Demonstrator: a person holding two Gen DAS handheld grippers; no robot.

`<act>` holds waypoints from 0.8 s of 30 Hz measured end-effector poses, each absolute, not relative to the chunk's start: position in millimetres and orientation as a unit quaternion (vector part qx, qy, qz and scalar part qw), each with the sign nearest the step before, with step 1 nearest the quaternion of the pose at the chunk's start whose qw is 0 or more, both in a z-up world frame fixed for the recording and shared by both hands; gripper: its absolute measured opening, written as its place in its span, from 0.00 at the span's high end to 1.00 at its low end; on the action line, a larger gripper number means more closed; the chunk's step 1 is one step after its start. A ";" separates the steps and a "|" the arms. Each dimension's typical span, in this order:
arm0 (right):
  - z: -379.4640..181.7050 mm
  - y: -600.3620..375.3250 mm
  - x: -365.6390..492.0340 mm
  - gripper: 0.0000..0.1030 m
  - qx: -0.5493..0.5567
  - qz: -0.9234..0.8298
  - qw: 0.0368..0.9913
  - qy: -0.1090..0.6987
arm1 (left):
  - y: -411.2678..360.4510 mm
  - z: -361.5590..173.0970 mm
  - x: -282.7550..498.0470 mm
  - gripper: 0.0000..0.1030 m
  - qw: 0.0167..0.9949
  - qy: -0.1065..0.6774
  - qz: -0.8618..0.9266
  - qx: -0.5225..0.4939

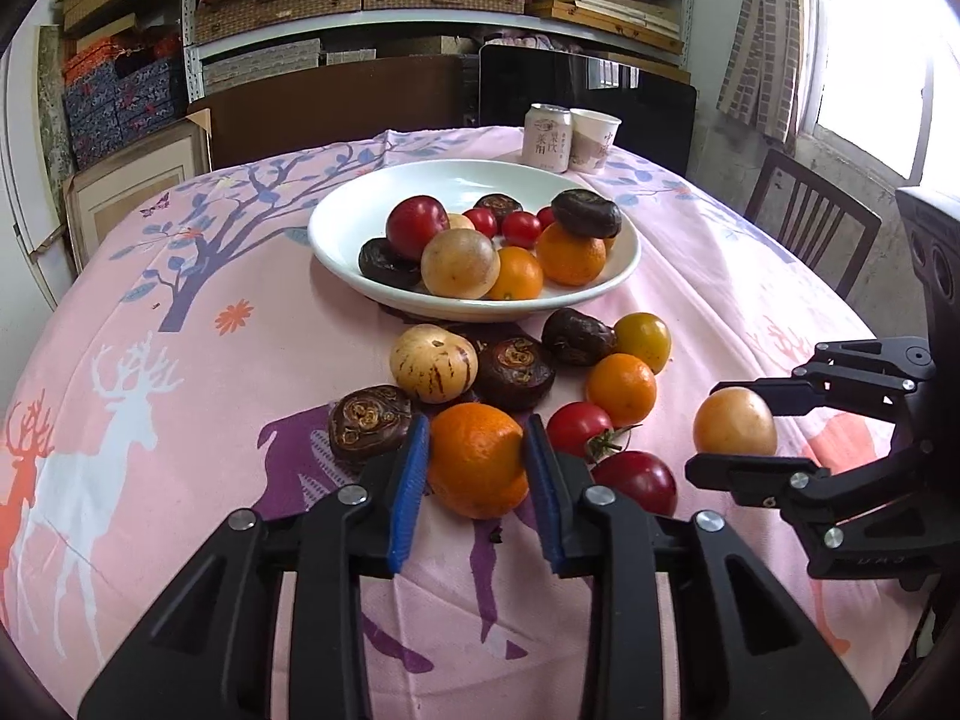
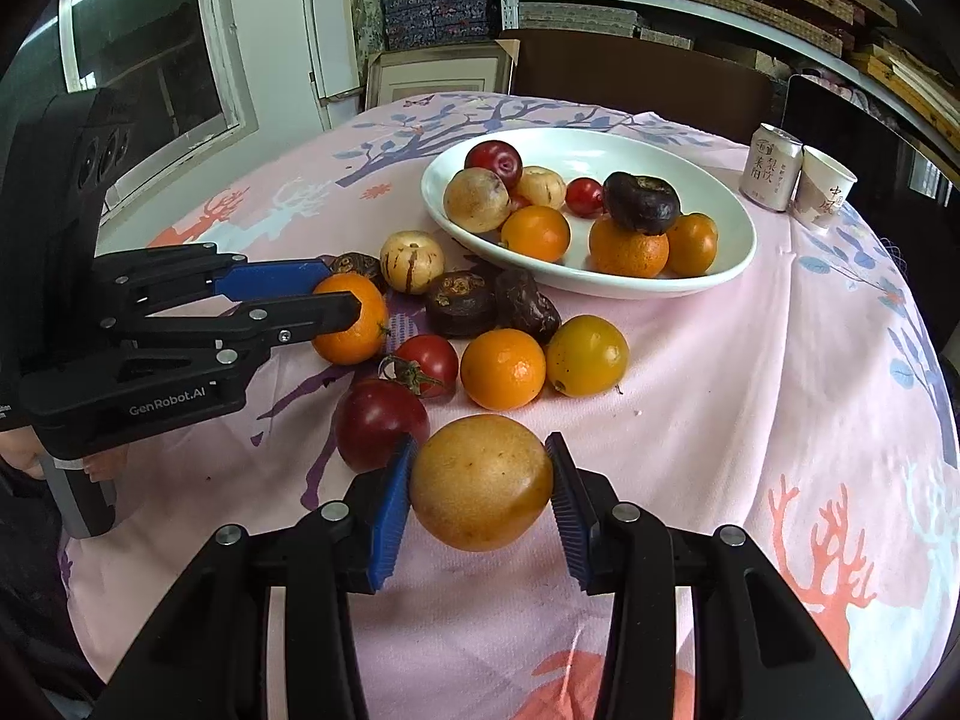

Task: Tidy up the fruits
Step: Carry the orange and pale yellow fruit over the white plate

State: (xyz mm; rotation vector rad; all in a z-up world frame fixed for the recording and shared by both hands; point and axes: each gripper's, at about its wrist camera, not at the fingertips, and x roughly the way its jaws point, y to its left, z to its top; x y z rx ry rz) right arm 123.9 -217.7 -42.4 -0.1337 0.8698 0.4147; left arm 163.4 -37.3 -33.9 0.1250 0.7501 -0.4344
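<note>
Pink cloth (image 1: 690,228), jaws pinching round orange (image 1: 477,459), smooth passionfruit (image 2: 480,480)

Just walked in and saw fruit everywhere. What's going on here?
Someone is sorting fruit with handheld tongs. The left tongs are closed on an orange, the right tongs on a yellow-brown round fruit, both down by the tablecloth. The white bowl already holds several fruits; more lie loose in front of it.

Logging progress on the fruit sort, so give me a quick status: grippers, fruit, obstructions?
Left gripper shut on orange. Right gripper shut on yellow-brown fruit. White bowl part filled; loose fruit lies on the cloth between grippers and bowl.
</note>
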 end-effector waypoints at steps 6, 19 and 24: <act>-32.7 -224.5 119.5 0.57 -0.059 0.194 0.891 0.407 | -33.8 -26.2 160.4 0.99 0.911 0.353 -0.198 0.076; -36.5 -233.0 119.0 0.57 -0.047 0.192 0.889 0.414 | -52.9 -50.7 172.8 0.46 0.889 0.392 -0.220 0.084; -35.3 -238.0 119.9 0.57 -0.040 0.184 0.890 0.414 | -55.7 -51.3 167.6 0.58 0.887 0.389 -0.233 0.086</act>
